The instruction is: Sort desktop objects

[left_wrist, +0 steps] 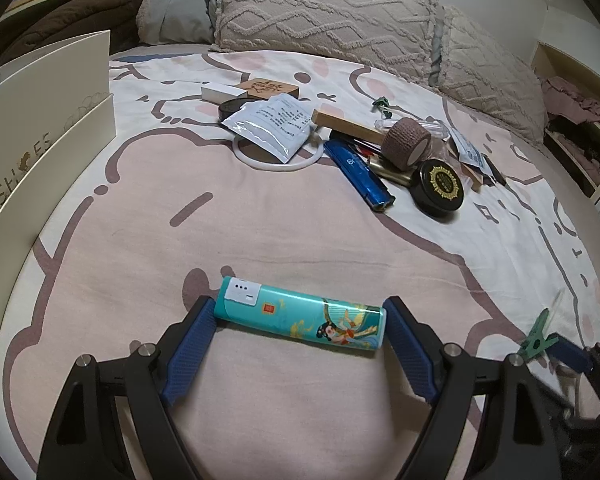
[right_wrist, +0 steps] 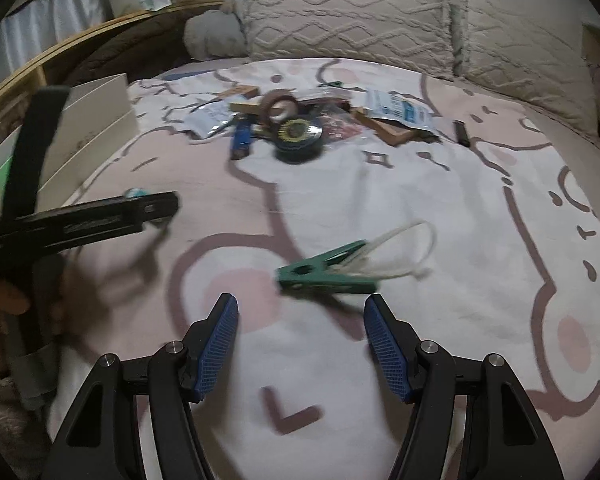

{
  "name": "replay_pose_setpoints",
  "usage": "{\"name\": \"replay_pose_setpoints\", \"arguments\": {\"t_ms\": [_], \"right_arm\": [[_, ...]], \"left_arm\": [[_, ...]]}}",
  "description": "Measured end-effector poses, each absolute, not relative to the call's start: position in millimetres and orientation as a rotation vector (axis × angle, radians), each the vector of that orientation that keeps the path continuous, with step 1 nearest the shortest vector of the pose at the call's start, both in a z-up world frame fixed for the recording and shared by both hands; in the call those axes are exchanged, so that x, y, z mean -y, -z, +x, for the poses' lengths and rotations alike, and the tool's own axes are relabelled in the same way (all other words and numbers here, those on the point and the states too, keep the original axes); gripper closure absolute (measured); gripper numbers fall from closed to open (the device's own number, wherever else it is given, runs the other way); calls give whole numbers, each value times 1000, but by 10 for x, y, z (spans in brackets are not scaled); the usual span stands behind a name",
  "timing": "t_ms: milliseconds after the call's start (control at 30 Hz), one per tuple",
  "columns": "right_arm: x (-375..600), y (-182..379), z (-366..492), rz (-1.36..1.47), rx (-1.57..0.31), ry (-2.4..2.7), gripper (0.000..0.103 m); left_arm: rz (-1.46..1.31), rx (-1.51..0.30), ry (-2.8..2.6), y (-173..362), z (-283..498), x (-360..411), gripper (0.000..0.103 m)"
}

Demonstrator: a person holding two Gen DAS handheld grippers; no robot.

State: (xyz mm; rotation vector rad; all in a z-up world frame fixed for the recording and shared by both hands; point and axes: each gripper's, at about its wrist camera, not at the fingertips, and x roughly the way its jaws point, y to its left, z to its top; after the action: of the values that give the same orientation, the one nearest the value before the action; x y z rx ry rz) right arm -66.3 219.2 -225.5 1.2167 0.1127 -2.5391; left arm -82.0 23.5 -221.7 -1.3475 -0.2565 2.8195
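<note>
A teal printed tube-shaped box point(left_wrist: 300, 317) lies crosswise on the pink bedsheet between the blue pads of my left gripper point(left_wrist: 298, 322). The jaws stand wide apart, one at each end of the box, and whether the pads touch it is unclear. My right gripper point(right_wrist: 301, 316) is open and empty. A green clothespin point(right_wrist: 328, 270) clipped on a white loop lies just beyond its tips and also shows in the left wrist view point(left_wrist: 538, 334). A pile of small objects lies farther back: a blue case point(left_wrist: 358, 174), a brown tape roll point(left_wrist: 406, 143), a black round tin point(left_wrist: 440, 188), a white packet point(left_wrist: 270, 126).
A cream open shoe box point(left_wrist: 40, 128) stands at the left edge of the bed. Textured pillows point(left_wrist: 328, 16) line the back. The left gripper's black frame point(right_wrist: 76, 220) crosses the left side of the right wrist view. A shelf unit point(left_wrist: 572, 120) stands at the right.
</note>
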Motion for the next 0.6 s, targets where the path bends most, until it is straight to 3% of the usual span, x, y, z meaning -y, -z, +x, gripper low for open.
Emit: {"name": "replay_pose_setpoints", "arguments": {"t_ms": [133, 233, 600], "right_arm": [[-2207, 2259, -688, 1220, -144, 2572, 36], [-2127, 2260, -669, 1213, -214, 2584, 9], [-1984, 2240, -709, 1238, -270, 2761, 10]], "left_arm": [[-1349, 236, -2827, 2231, -815, -254, 19], [-1351, 233, -2827, 2237, -816, -258, 19], [-1354, 222, -2830, 2260, -834, -269, 19]]}}
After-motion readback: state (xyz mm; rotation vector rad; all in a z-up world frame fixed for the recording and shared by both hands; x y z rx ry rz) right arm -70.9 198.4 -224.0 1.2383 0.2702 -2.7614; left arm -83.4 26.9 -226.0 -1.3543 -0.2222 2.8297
